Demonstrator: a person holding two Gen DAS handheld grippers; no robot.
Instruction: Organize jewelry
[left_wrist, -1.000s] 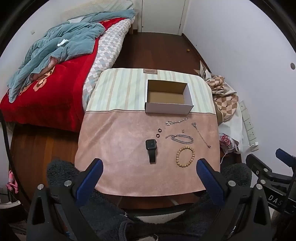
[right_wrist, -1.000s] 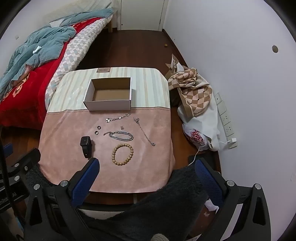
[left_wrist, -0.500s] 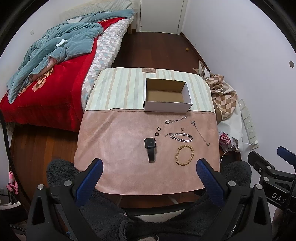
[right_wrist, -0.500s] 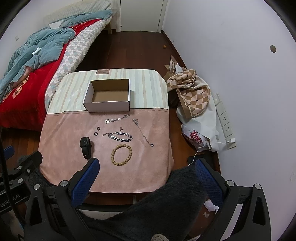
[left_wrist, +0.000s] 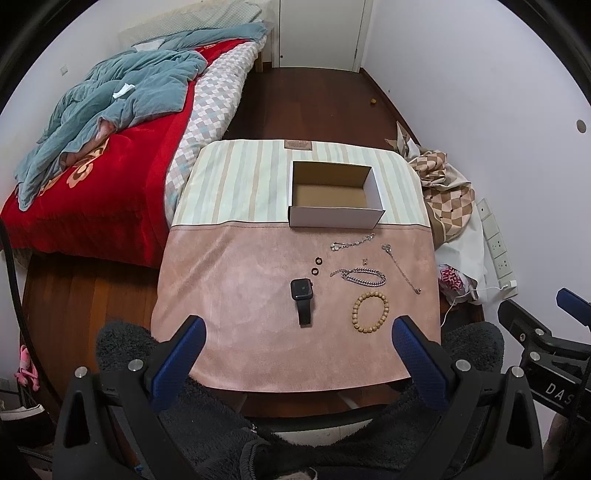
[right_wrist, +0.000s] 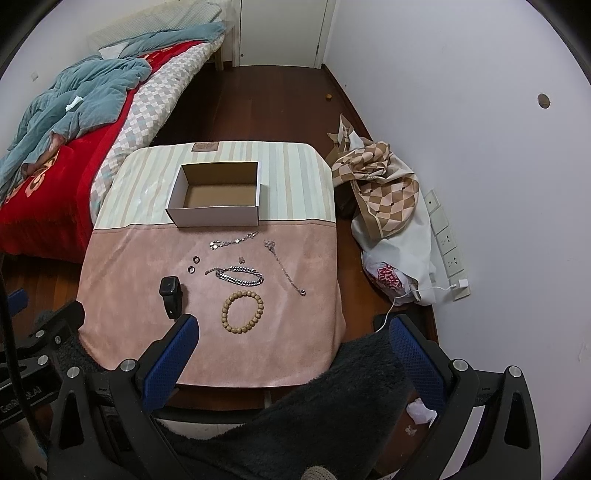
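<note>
both tools hang above the near edge of the surface (left_wrist: 236, 317), the left tool (left_wrist: 295, 343) and the right tool (right_wrist: 291, 343) each spread wide with nothing between the fingers. the jewelry lies loose on the pink half: a smartwatch (left_wrist: 302, 300) toward the middle, a bead bracelet (right_wrist: 242, 312) just right of it, a chain bracelet (right_wrist: 240, 276) and two small rings (right_wrist: 193, 264) beyond. the open box (left_wrist: 334, 195) at the far side looks empty, so nothing seems sorted yet. a sensible start is the bead bracelet, pinched across one side of its loop; the thin chains likely need a low, flat approach.
</note>
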